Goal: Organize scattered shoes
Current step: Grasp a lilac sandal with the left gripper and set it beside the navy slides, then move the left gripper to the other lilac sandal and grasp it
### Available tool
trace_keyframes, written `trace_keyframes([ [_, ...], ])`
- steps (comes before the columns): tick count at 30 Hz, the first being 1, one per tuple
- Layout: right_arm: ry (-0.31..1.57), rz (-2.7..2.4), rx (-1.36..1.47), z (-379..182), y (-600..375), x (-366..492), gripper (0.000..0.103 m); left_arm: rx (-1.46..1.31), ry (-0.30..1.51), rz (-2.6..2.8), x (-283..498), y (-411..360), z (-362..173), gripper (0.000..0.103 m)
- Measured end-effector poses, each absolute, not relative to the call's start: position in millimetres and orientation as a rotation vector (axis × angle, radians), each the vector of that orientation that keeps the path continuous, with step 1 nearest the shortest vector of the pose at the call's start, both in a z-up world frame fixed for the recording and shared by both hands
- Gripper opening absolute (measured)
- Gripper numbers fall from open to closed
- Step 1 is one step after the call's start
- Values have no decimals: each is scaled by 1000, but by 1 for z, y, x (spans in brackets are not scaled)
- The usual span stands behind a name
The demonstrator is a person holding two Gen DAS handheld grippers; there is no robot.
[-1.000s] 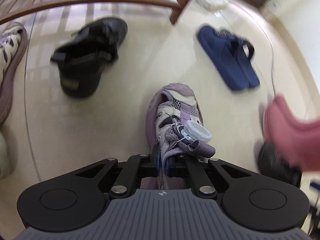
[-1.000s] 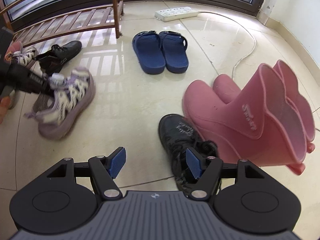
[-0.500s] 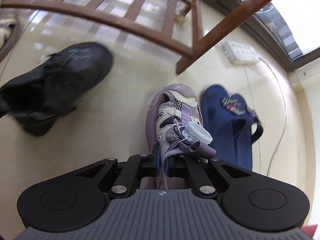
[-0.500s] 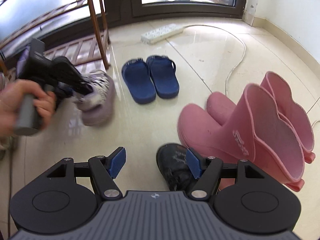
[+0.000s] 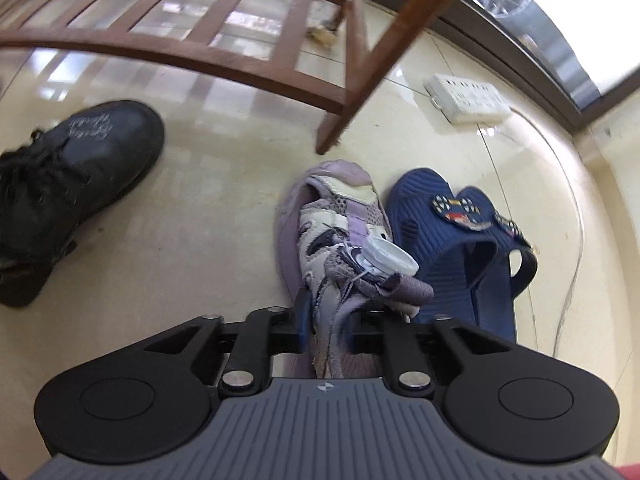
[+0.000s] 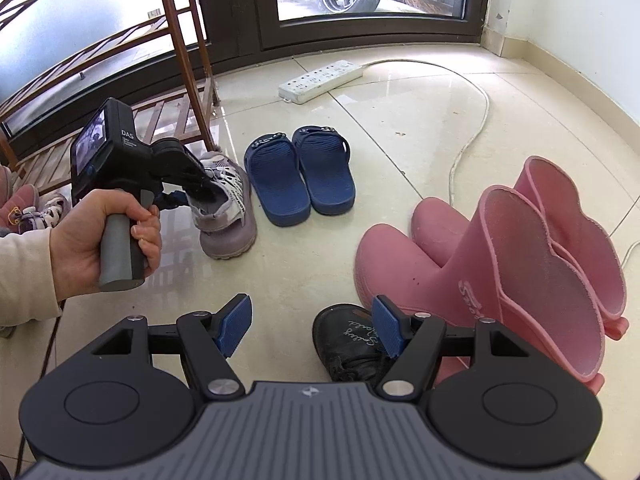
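Left gripper (image 5: 325, 320) is clamping the sneaker (image 5: 340, 232) by its collar, jaws pinched nearly together on the fabric. Left wrist view is showing the sneaker running straight ahead of the fingers, toe toward the rack (image 5: 224, 52), slippers (image 5: 452, 248) just right of it, touching or nearly. 1 black boot (image 5: 68, 188) is sitting well left.

Right wrist view is showing what the left can't: a hand (image 6: 92, 240) gripping the left gripper's handle, and the sneaker's sole resting on the floor (image 6: 400, 128).

Right gripper (image 6: 312, 330) is standing wide, holding nothing; a 2nd black boot (image 6: 352, 344) is lying under its right finger, pink boots (image 6: 520, 264) just right.

Glossy cream tile, power strip (image 6: 320, 78) ahead, glass door beyond.
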State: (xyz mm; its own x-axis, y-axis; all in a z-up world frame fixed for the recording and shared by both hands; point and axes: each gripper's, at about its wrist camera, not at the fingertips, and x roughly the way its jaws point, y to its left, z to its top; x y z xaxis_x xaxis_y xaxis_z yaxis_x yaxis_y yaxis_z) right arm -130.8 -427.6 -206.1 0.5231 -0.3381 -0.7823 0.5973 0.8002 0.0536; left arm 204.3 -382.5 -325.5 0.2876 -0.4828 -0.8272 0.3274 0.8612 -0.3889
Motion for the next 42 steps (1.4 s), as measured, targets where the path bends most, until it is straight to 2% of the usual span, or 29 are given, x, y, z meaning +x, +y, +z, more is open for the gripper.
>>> trace_keyframes([
  [1,852,-573,336,-206,-427,-131,73,-149,1158,-541,205,-381,-325,59],
  [5,853,-571,331,-207,-421,-130,73,-127,1166,-544,206,-375,-322,64],
  [12,839,-545,317,-200,-402,-124,73,-166,1273,-617,205,-342,-317,65],
  [17,832,-519,304,-193,-385,-115,73,-112,1280,-654,201,-310,-305,65],
  [32,825,-446,275,-179,-336,-93,75,67,1124,-728,189,-184,-242,65],
  [42,837,-416,263,-179,-317,-74,75,33,1104,-494,232,-109,-228,65],
])
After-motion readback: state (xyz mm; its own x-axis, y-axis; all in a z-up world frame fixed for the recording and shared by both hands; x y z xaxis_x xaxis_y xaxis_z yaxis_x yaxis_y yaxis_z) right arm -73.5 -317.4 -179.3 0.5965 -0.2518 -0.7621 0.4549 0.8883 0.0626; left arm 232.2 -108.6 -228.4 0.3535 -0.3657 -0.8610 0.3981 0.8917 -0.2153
